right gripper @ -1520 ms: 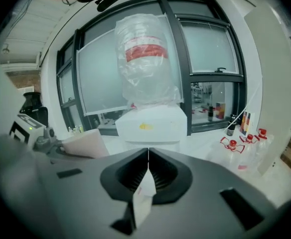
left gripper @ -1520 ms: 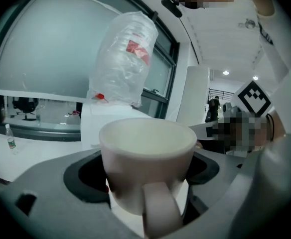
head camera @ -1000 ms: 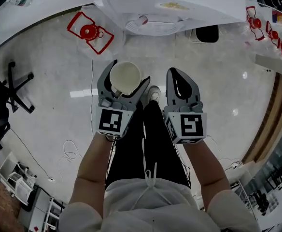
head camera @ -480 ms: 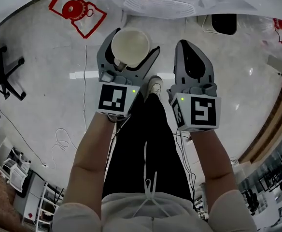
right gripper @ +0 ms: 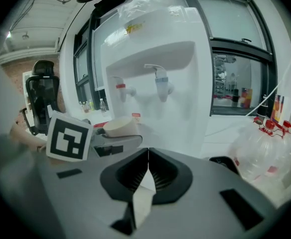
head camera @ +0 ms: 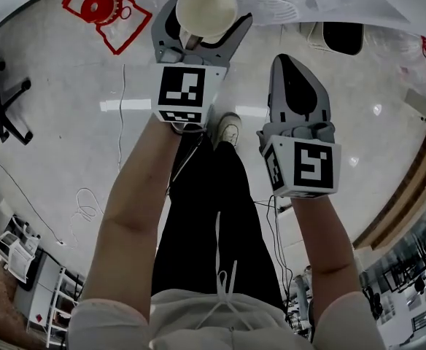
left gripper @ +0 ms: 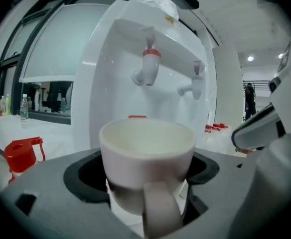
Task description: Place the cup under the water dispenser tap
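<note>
We push our left gripper (head camera: 208, 6) forward with the cup (head camera: 206, 11) in it. The cup is now at the top of the head view and covers one end of the white drip tray (head camera: 268, 7). Before, it was well short of the tray. Our left arm reaches out longer. Our right gripper (head camera: 287, 60) goes forward a little too, but now lags behind the left one. The red thing (head camera: 96, 6) on the floor looks nearer the corner.
</note>
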